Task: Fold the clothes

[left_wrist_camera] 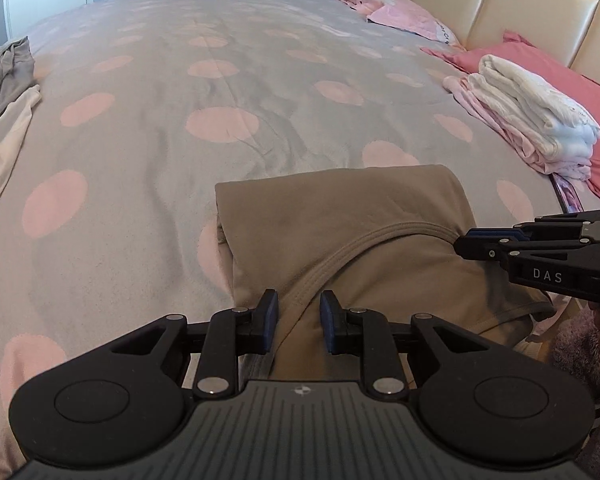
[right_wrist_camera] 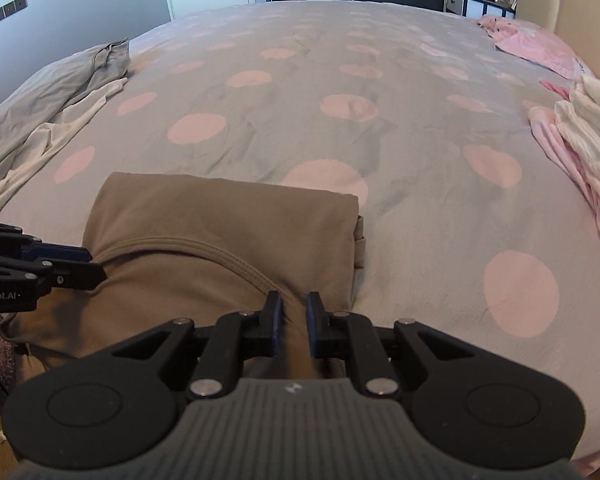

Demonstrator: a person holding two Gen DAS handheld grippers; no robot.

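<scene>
On the bed (left_wrist_camera: 148,128), at its near edge, lies a taupe garment (left_wrist_camera: 340,216) folded into a thick block, a stitched curved hem across its top. The left gripper (left_wrist_camera: 299,312) has narrow jaws with taupe cloth running up between the pads; the right gripper (right_wrist_camera: 293,312), narrower, likewise. Unfolded grey and white clothes (right_wrist_camera: 52,104) lie far left. Only the left view shows the whole folded stack (left_wrist_camera: 532,116) and red pillow (left_wrist_camera: 560,76).

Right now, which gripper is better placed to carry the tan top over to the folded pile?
Probably the right gripper: the folded pile lies on its side. Both it and the left gripper straddle the tan top.
</scene>
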